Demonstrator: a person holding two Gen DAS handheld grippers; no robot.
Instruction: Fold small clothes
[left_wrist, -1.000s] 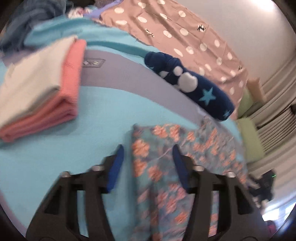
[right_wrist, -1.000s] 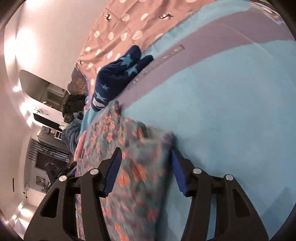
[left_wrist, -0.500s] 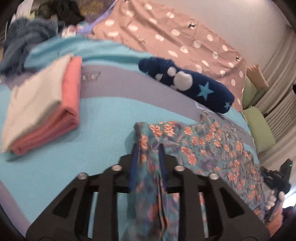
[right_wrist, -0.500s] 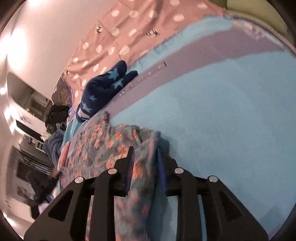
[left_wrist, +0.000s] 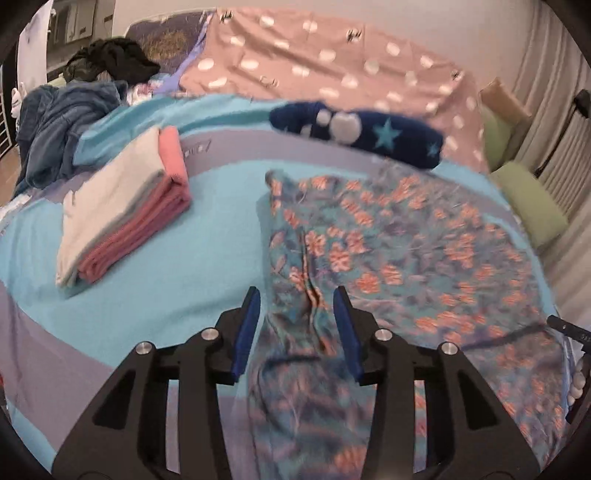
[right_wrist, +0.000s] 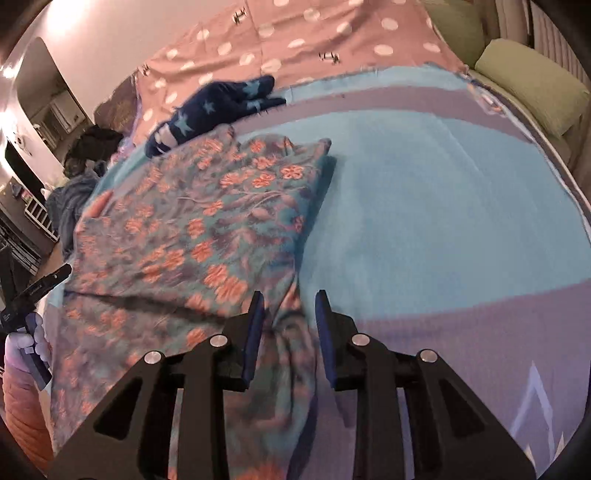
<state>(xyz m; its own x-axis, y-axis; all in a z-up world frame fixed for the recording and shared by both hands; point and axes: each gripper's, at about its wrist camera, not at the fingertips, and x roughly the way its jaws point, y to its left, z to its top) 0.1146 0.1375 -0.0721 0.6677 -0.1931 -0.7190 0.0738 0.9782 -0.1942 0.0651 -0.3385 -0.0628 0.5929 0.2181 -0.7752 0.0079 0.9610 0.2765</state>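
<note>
The teal cotton garment printed with orange flowers (left_wrist: 388, 236) lies spread across the turquoise-and-lilac striped blanket (left_wrist: 155, 280) on the bed, its near edge doubled over along a dark crease, so one fold looks laid and more remain. The left gripper (left_wrist: 295, 325) straddles a bunched ridge of that cloth; its jaws are opening and the blue pads stand clear of the fabric, so it has let go. The right gripper (right_wrist: 288, 325) has the garment's other near corner between narrower jaws that are also opening, and its pads look just off the cloth. A finished stack of folded white and coral clothes (left_wrist: 122, 214) sits well apart to the left. A navy star-patterned piece (left_wrist: 362, 133) beyond looks unfolded and probably waits its turn.
</note>
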